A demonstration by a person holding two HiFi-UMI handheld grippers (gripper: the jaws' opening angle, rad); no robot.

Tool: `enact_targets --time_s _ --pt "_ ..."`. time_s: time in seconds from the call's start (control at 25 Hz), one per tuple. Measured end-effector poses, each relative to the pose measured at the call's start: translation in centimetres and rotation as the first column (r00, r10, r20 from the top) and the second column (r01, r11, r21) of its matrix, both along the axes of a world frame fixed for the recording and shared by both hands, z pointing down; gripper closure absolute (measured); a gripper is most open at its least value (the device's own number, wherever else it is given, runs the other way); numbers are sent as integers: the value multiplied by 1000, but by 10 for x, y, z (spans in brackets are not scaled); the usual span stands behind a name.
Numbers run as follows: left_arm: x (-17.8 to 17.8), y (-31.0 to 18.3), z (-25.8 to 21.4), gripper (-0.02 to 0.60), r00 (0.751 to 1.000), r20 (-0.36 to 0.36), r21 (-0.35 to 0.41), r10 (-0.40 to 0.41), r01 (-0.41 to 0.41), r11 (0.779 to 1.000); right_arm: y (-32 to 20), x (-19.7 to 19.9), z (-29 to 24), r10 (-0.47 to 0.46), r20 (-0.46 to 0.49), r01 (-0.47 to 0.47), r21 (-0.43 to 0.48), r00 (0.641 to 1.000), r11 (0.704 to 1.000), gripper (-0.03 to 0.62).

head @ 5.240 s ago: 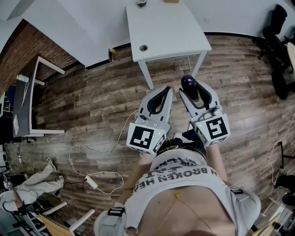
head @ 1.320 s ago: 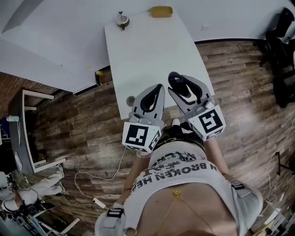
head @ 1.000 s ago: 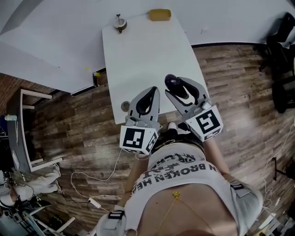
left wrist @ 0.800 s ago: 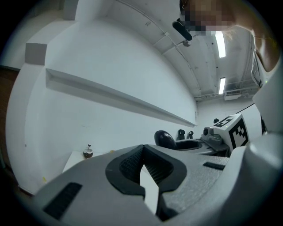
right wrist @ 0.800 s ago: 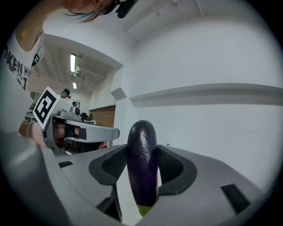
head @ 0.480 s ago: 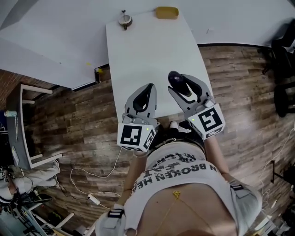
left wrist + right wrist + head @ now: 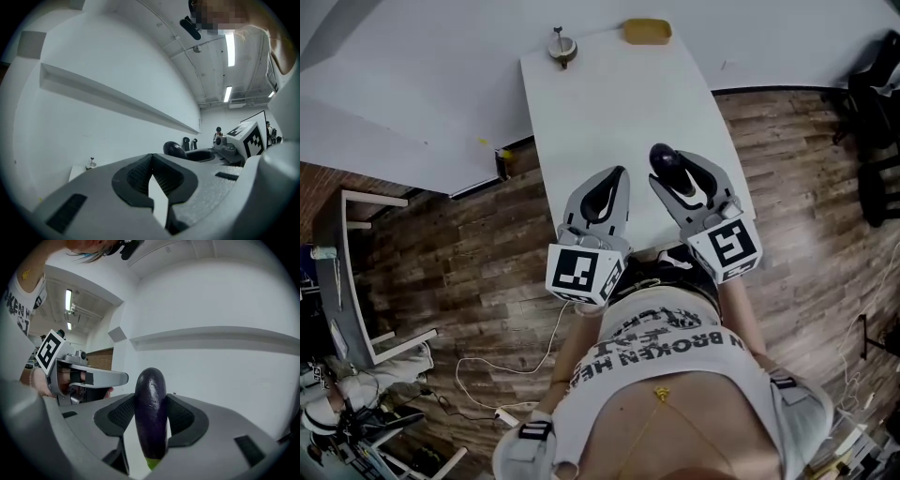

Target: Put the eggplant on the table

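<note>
A dark purple eggplant [image 7: 662, 157] stands upright between the pads of my right gripper [image 7: 672, 169], which is shut on it above the near right part of the white table [image 7: 609, 103]. In the right gripper view the eggplant [image 7: 151, 413] fills the gap between the jaws, its green stem end at the bottom. My left gripper [image 7: 616, 174] hangs beside it over the table's near edge, shut and holding nothing; its fingertips [image 7: 150, 157] meet. From the left gripper view the eggplant [image 7: 174, 149] shows to the right.
A small metal object [image 7: 562, 47] and a yellow item [image 7: 647, 31] sit at the table's far end by the white wall. Dark office chairs [image 7: 874, 103] stand at the right. A side desk [image 7: 356, 272] and a floor cable [image 7: 487, 366] lie at the left.
I have walked up to the table. Both grippers have moved forward over its near end, side by side. The eggplant stays held in the right gripper.
</note>
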State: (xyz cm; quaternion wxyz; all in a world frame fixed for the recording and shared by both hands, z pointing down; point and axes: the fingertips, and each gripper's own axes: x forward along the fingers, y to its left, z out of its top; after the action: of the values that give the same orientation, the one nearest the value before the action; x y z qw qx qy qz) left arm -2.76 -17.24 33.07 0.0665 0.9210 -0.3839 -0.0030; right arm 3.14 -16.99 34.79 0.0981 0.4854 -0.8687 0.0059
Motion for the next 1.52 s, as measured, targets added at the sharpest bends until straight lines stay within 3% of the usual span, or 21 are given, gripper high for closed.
enact_targets --time_s 0.44,0.64,1.0,1.52 --pt "-34 -14 18 575 998 35 -6 46 -46 999 -15 -33 13 35 -19 -35 -7 999 999 384" --pt "-19 -12 16 575 998 42 6 54 -54 998 -16 -16 11 36 -15 -36 -4 999 999 384" --pt "20 -17 5 575 999 44 13 -4 4 1000 -24 30 -2 -10 -23 10 -1 1000 1000 384" --pt "49 -25 6 575 996 63 6 -59 59 998 -36 53 -1 -85 -11 85 -7 996 996 384"
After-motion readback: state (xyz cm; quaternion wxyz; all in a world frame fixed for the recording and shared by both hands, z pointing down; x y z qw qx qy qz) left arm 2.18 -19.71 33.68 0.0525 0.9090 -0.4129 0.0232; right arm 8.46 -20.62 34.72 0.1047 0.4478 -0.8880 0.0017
